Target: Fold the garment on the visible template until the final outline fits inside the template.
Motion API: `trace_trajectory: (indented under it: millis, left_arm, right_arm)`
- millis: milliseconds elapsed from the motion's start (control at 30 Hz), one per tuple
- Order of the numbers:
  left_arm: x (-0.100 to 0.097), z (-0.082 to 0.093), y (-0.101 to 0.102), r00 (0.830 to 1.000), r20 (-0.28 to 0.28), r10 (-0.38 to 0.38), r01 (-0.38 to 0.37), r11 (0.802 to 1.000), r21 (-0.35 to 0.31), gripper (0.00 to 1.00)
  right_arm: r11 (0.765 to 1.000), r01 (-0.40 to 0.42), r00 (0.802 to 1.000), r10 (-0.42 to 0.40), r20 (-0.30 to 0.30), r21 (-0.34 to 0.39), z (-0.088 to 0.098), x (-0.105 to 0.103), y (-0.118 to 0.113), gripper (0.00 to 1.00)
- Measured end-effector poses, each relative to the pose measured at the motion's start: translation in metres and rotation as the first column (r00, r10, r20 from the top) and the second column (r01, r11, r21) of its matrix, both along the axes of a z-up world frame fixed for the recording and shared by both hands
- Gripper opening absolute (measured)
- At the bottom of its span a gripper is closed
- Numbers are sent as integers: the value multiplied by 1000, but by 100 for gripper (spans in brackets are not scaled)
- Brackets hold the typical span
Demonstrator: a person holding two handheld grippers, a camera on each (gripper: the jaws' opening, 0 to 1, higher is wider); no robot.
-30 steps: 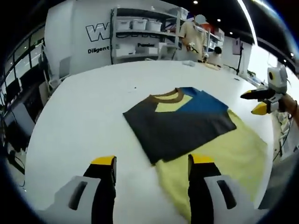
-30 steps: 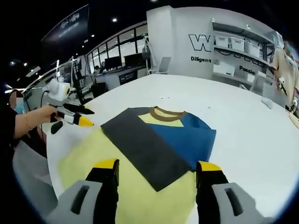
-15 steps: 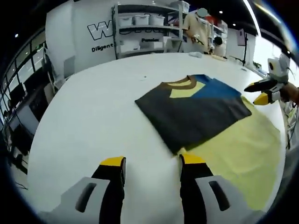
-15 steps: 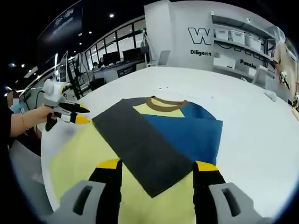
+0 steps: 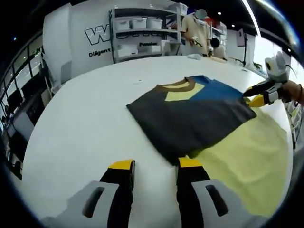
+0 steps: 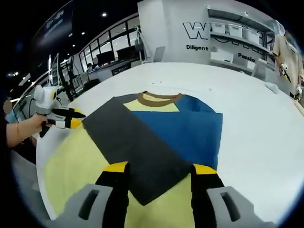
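**Grippers close in on half-folded shirt as template waits beneath**

A garment [image 5: 190,116] in dark grey and blue, with a brown collar and a yellow inner neck, lies part-folded on a pale yellow template [image 5: 247,161] spread over a white desk [image 5: 85,123]. In the left gripper view, the left gripper [image 5: 154,167] hangs just above the desk at the near corner of the dark panel, holding nothing; its yellow-tipped jaws stand closer together than they did a second ago, and the cloth's corner now sits right at the tips where earlier it lay further off. In the right gripper view, the right gripper [image 6: 159,168] is poised over the near edge of the same dark panel, jaws apart and empty, and the garment [image 6: 156,128] looms larger than it did half a second back, a sign that this hand too has come forward. The template [image 6: 76,166] shows bare on the near and left sides. The left gripper [image 6: 71,118], seen from the right gripper view, hovers by the garment's left edge. Shelving with storage boxes [image 5: 137,23] and a person [image 5: 197,31] stand far behind. The approach suggests another fold is about to be taken; whether the outline already fits the template cannot be judged, since the garment covers the template's far part
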State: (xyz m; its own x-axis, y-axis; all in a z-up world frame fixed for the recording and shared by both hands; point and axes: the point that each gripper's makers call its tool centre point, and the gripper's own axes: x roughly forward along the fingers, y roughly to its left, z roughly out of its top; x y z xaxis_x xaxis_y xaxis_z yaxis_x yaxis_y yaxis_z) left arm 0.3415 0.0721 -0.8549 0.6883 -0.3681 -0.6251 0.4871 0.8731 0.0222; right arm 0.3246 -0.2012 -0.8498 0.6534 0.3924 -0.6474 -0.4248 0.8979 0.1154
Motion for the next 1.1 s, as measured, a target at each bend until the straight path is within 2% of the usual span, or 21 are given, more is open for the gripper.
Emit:
trace_trajectory:
  millis: [133, 233, 300, 400, 567, 700, 800, 900, 1100]
  left_arm:
    - [-5, 0, -9, 999, 1, -35, 35, 999, -2, 13]
    - [0, 1, -10, 999, 4, -37, 37, 999, 0, 11]
    - [1, 0, -8, 1000, 0, -27, 27, 1000, -3, 10]
    - [2, 0, -8, 1000, -1, -27, 27, 1000, -2, 7]
    - [-1, -1, -2, 1000, -5, -30, 30, 999, 22, 6]
    - [-1, -1, 6, 1000, -9, -30, 30, 999, 34, 5]
    - [-2, 1, 8, 999, -6, -39, 39, 998, 44, 5]
    - [-3, 2, 8, 999, 4, -48, 48, 997, 58, 5]
    - [-4, 1, 8, 998, 15, -62, 61, 994, 88, 5]
  right_arm:
    - [1000, 17, 1000, -18, -5, -23, -4, 2, -3, 41]
    - [998, 37, 999, -37, -8, -42, -5, 3, -7, 37]
    - [996, 41, 999, -39, 16, -83, -3, 5, -12, 35]
    - [993, 57, 998, -56, 4, -105, -6, 5, -19, 33]
    - [992, 122, 992, -122, -16, -37, -7, 11, -21, 25]
    - [988, 120, 992, -124, -27, -102, -11, 13, -26, 12]
    - [987, 131, 990, -136, -44, -94, -12, 12, -26, 6]
    - [984, 133, 990, -139, -39, -120, -12, 12, -30, 0]
    - [983, 145, 989, -149, -28, -114, -7, 12, -33, 0]
